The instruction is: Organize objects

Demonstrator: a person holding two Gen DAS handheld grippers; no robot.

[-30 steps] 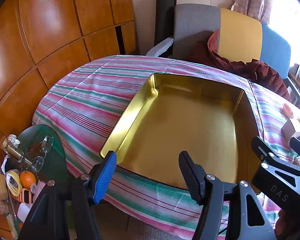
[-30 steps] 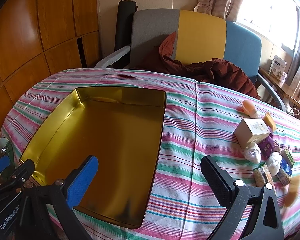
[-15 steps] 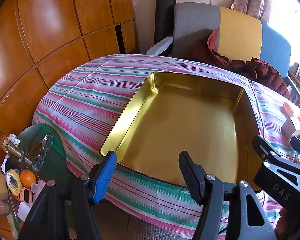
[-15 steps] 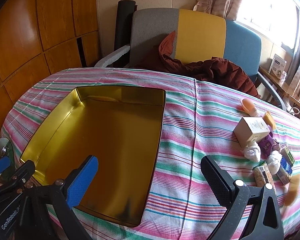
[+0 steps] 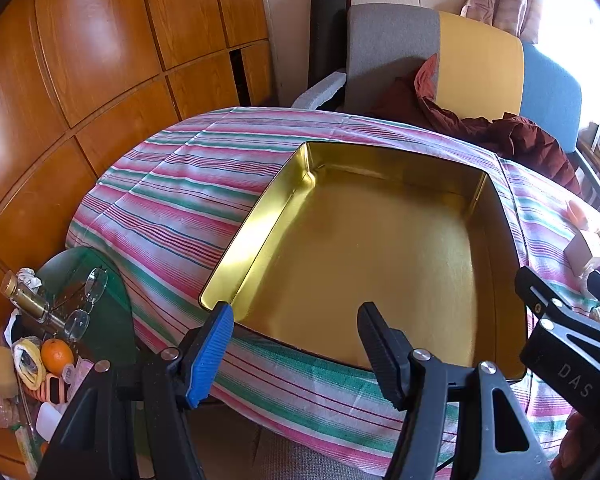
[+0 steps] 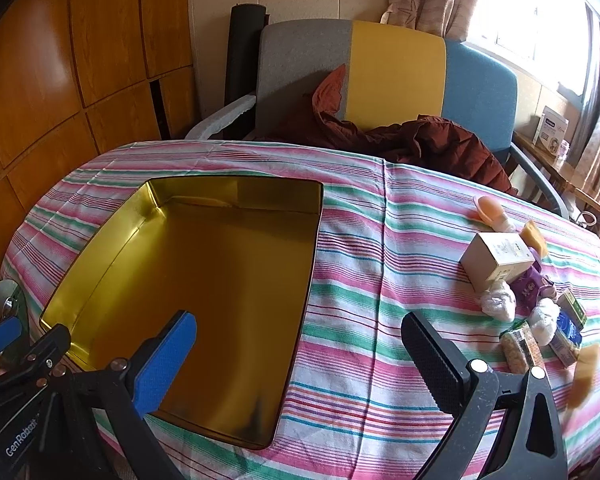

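Lying on the striped tablecloth (image 6: 380,280), the gold tin (image 6: 204,280) sits empty toward the table's left end. A pile of small items lies well apart on the right: a cream box (image 6: 496,258), a purple packet (image 6: 530,286), white bundles (image 6: 498,304) and snack bars (image 6: 522,348). Both the left gripper (image 5: 296,344) and the right gripper (image 6: 300,354) hover over the near edge, jaws wide, holding nothing. Behind stands a chair (image 6: 396,80) with a maroon jacket (image 6: 432,144).

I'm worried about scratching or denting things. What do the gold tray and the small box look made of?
Gold tray: thin sheet metal, probably tin, with a glossy gold finish that mirrors its own walls. Small box: likely matte printed cardboard, with crisp folded edges.
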